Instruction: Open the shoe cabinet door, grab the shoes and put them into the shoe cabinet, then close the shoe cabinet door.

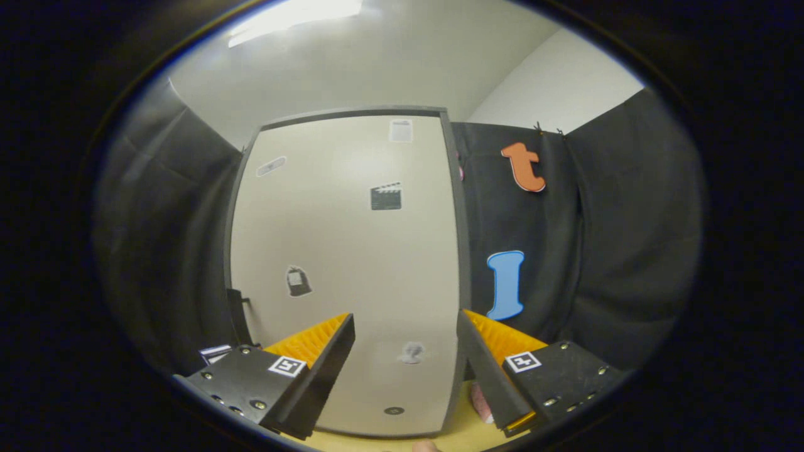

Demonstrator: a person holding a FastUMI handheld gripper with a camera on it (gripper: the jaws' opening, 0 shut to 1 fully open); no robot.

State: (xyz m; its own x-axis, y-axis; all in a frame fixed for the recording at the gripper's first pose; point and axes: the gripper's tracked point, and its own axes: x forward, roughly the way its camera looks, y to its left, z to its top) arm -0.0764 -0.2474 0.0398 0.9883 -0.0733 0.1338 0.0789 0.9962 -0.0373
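Ahead of the fingers, the shoe cabinet door [352, 251] is standing shut.
Hand-held gripper [408, 351] is hovering wide, holding nothing; shut door is fitting either stage: opening due, or closing finished.

Shoe cabinet door [352, 263] standing shut, filling its dark frame.

Showing a pale cream face dotted with small stickers, plus a small round dark fitting near its lower edge. Rising upright just beyond the gripper [405, 351], its fingers spread wide apart and clasping nothing. Pinkish shoe [481, 402] peeking beside the door's lower right corner, mostly hidden.
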